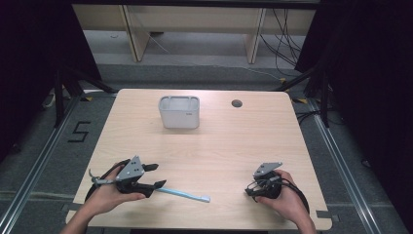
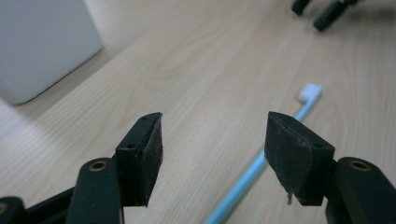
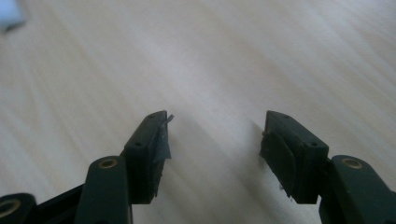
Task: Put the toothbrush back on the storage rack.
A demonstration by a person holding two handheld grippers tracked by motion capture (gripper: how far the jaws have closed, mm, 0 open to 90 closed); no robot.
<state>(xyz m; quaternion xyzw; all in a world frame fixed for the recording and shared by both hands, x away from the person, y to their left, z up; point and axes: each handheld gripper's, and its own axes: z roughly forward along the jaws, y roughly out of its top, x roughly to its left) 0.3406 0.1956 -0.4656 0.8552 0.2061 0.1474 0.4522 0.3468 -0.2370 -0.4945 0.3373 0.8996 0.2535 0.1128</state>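
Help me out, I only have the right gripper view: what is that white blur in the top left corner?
Observer: Likely the head of a slim light-blue plastic toothbrush, lying flat on the pale wooden table.
Operator: Is it gripped?
Observer: No. The left tongs stand open, with its handle passing beneath one jaw.
Operator: Anything else out there?
Observer: A grey rectangular plastic bin stands at the far side, apart from the toothbrush.
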